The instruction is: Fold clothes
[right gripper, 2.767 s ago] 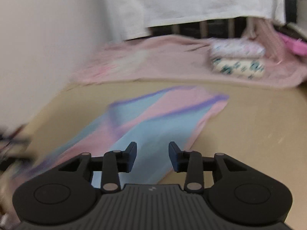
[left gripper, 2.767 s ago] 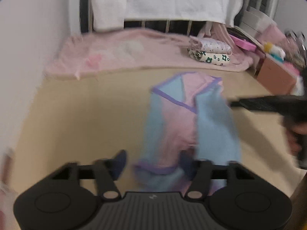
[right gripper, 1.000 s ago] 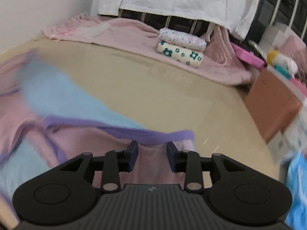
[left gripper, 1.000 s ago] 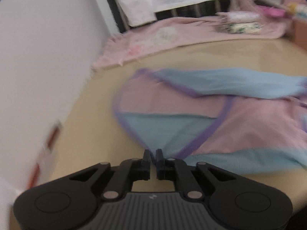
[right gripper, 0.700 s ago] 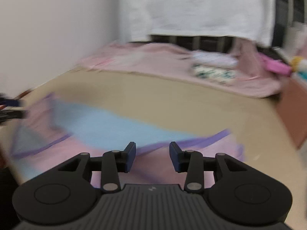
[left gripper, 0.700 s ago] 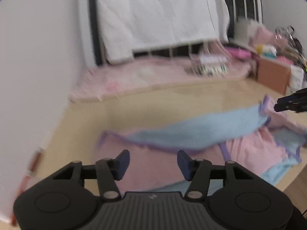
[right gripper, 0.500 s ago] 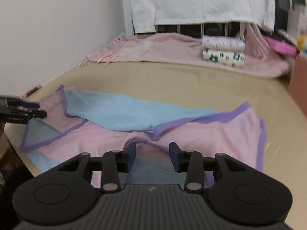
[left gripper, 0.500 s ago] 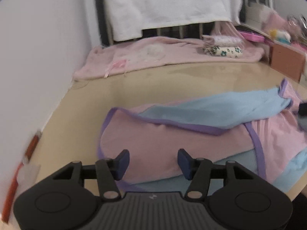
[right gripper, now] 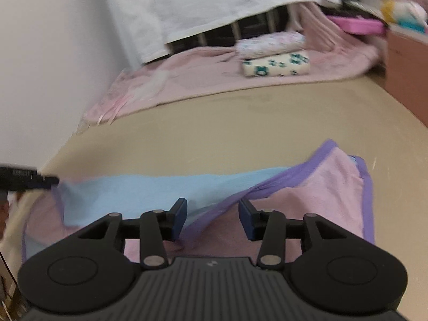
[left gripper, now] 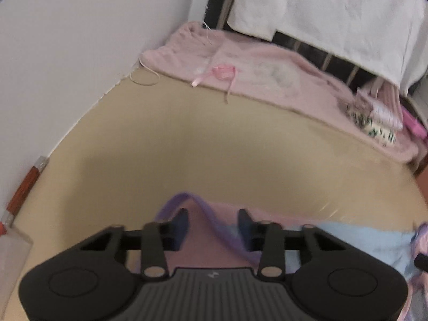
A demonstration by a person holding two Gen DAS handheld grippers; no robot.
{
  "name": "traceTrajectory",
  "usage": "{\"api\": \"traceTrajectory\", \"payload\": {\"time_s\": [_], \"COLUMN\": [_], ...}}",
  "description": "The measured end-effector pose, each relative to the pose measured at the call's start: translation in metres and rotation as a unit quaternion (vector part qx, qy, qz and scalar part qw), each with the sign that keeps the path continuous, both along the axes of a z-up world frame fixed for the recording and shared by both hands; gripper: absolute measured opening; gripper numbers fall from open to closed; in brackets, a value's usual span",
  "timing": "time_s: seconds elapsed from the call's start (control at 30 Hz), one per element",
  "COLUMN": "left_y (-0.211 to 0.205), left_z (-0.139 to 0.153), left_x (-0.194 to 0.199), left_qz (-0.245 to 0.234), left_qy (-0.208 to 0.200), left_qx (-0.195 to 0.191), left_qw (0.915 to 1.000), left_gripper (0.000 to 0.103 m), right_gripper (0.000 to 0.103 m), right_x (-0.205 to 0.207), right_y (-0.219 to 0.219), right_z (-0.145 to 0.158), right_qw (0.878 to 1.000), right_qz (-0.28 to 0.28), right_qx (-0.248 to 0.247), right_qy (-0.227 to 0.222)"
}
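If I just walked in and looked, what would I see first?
Probably the pink and blue cloth with purple trim, spread across the tan table right in front of the two open grippers, right and left. Next, the two folded flowery bundles, stacked on the pink blanket at the far edge. A big white sheet hangs behind them.

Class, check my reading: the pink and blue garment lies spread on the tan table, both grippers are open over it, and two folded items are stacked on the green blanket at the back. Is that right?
Not quite. The blanket under the two folded items is pink, not green, as the right wrist view shows. The rest stands: the garment lies on the table, with the left gripper and right gripper open.
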State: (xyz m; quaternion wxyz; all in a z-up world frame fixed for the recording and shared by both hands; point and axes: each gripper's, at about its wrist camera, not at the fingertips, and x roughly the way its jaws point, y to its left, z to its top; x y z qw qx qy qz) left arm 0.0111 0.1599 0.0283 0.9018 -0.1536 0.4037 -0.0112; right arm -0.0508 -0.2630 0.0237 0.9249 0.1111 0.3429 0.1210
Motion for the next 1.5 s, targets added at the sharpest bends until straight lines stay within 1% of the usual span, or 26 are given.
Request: {"api": "traceTrajectory", "payload": {"time_s": [0.03, 0.1, 0.17, 0.2, 0.27, 0.4, 0.47, 0.5, 0.57, 0.6, 0.63, 0.67, 0.7, 0.77, 0.8, 0.83, 0.93, 1.07, 1.13, 1.27, 1.3, 1.33, 1.4, 1.43, 1.47, 1.5], "left_y": [0.003, 0.008, 0.016, 0.021, 0.032, 0.029, 0.026, 0.025, 0.023, 0.022, 0.021, 0.02, 0.019, 0.011, 0.009, 0.008, 0.012, 0.025, 0.026, 0.022, 0.022, 0.022, 0.02, 0.016, 0.011, 0.003], "left_z": [-0.002, -0.007, -0.012, -0.015, -0.02, -0.018, -0.018, -0.017, -0.016, -0.016, -0.015, -0.015, -0.015, -0.015, -0.016, -0.018, -0.02, -0.02, -0.022, -0.027, -0.025, -0.022, -0.01, -0.001, 0.007, 0.013], "left_x": [0.001, 0.001, 0.004, 0.006, 0.007, 0.001, -0.002, -0.003, -0.006, -0.007, -0.009, -0.01, -0.012, -0.006, -0.002, 0.002, 0.006, 0.009, 0.013, 0.02, 0.017, 0.014, -0.003, -0.016, -0.031, -0.048], "left_qz": [0.006, 0.019, 0.039, 0.053, 0.076, 0.076, 0.076, 0.075, 0.075, 0.074, 0.074, 0.074, 0.073, 0.067, 0.062, 0.059, 0.065, 0.086, 0.089, 0.079, 0.077, 0.075, 0.067, 0.043, 0.016, -0.029], "left_qy": [-0.002, -0.007, -0.012, -0.013, -0.024, -0.031, -0.034, -0.036, -0.039, -0.041, -0.042, -0.044, -0.046, -0.037, -0.029, -0.026, -0.031, -0.059, -0.061, -0.047, -0.045, -0.043, -0.047, -0.062, -0.08, -0.098], "left_qx": [-0.021, -0.063, -0.086, -0.103, -0.138, -0.136, -0.133, -0.132, -0.129, -0.128, -0.127, -0.125, -0.124, -0.106, -0.1, -0.098, -0.11, -0.136, -0.125, -0.108, -0.104, -0.099, -0.082, -0.068, -0.053, -0.039], "left_qw": [0.9998, 0.9978, 0.9955, 0.9931, 0.9872, 0.9873, 0.9876, 0.9877, 0.988, 0.9881, 0.9883, 0.9884, 0.9885, 0.9915, 0.9926, 0.9931, 0.9913, 0.9853, 0.9863, 0.9899, 0.9906, 0.9913, 0.9933, 0.9948, 0.9953, 0.994], "left_gripper": [0.003, 0.002, 0.001, 0.001, 0.001, 0.001, 0.007, 0.013, 0.025, 0.04, 0.05, 0.05, 0.048, 0.038, 0.018, 0.0, 0.0, 0.0, 0.0, 0.002, 0.01, 0.024, 0.041, 0.041, 0.041, 0.043], "right_gripper": [0.044, 0.044, 0.043, 0.04, 0.011, 0.007, 0.004, 0.004, 0.005, 0.007, 0.008, 0.01, 0.01, 0.01, 0.01, 0.01, 0.01, 0.01, 0.01, 0.011, 0.011, 0.011, 0.013, 0.016, 0.023, 0.028], "right_x": [0.004, 0.012, 0.022, 0.026, 0.027, 0.019, 0.013, 0.011, 0.007, 0.006, 0.006, 0.007, 0.009, 0.012, 0.013, 0.013, 0.01, 0.008, 0.008, 0.004, 0.002, -0.001, -0.016, -0.028, -0.042, -0.061], "right_y": [-0.005, -0.012, -0.01, -0.009, -0.006, -0.003, -0.004, -0.004, -0.005, -0.007, -0.009, -0.009, -0.009, -0.007, -0.005, -0.003, 0.003, 0.007, 0.008, 0.014, 0.015, 0.015, 0.013, 0.011, 0.009, 0.011], "right_z": [-0.001, -0.003, -0.007, -0.01, -0.013, -0.016, -0.016, -0.016, -0.015, -0.015, -0.014, -0.013, -0.013, -0.012, -0.012, -0.012, -0.013, -0.015, -0.017, -0.015, -0.013, -0.009, 0.003, 0.011, 0.018, 0.021], "right_qw": [1.0, 0.999, 0.999, 0.999, 0.999, 0.999, 0.999, 0.999, 0.999, 0.999, 0.999, 0.999, 0.998, 0.999, 0.999, 0.999, 0.999, 1.0, 1.0, 1.0, 1.0, 1.0, 0.999, 0.997, 0.993, 0.984], "right_qz": [-0.006, -0.014, -0.021, -0.026, -0.033, -0.044, -0.048, -0.049, -0.049, -0.05, -0.05, -0.05, -0.049, -0.045, -0.041, -0.037, -0.03, -0.019, -0.016, -0.011, -0.009, -0.007, 0.012, 0.04, 0.075, 0.125], "right_qx": [0.011, 0.033, 0.035, 0.032, 0.028, 0.012, 0.009, 0.007, 0.008, 0.014, 0.021, 0.023, 0.025, 0.025, 0.026, 0.026, 0.014, 0.002, -0.002, -0.02, -0.023, -0.026, -0.033, -0.042, -0.055, -0.079], "right_qy": [0.003, 0.005, 0.01, 0.012, 0.008, -0.007, -0.012, -0.011, -0.008, -0.007, -0.005, -0.005, -0.004, -0.003, -0.002, -0.002, -0.005, -0.006, -0.002, -0.009, -0.011, -0.014, -0.032, -0.049, -0.071, -0.1]}}
